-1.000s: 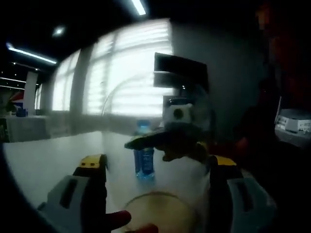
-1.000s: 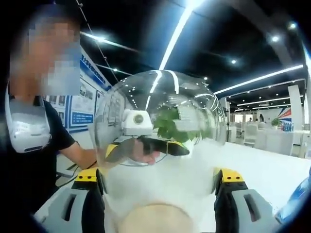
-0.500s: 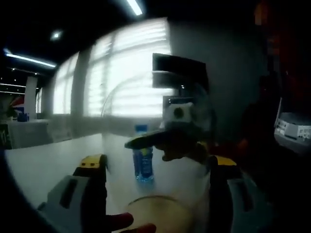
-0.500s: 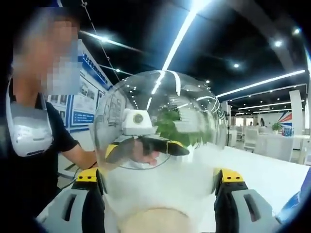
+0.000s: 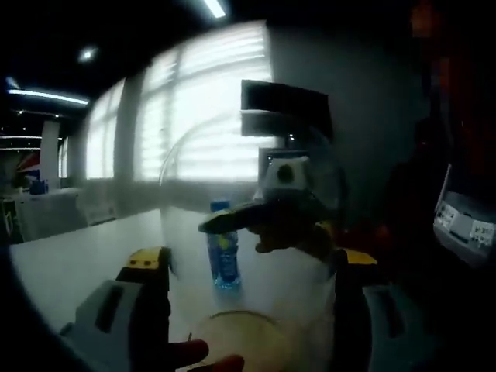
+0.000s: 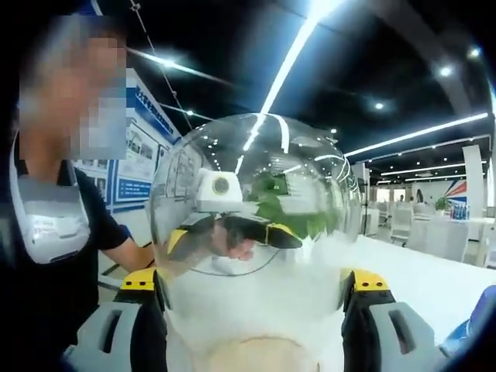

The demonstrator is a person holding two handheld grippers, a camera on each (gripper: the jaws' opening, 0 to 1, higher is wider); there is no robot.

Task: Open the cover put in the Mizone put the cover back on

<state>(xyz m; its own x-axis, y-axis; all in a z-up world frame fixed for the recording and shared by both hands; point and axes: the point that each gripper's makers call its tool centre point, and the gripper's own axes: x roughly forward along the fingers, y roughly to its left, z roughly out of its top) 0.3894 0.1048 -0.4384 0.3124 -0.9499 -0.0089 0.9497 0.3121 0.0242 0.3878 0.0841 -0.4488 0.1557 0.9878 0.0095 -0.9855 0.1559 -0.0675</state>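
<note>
The white bench [image 5: 93, 248] is sliding lower in view as both tongs keep lifting the clear dome cover [image 6: 256, 225], left tongs [image 5: 248, 310] and right tongs [image 6: 256, 310] clamping it. The Mizone bottle [image 5: 224, 248] is standing uncovered beyond, ready for loading.

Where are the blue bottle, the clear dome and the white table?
blue bottle [image 5: 225, 260]: left gripper view, on its label.
clear dome [image 6: 310, 201]: right gripper view, on its curved side.
white table [image 5: 85, 252]: left gripper view, on bare top.

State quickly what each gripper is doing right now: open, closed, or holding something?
Left gripper: jaws closed on the sides of the clear dome.
Right gripper: jaws closed on the same clear dome.
</note>
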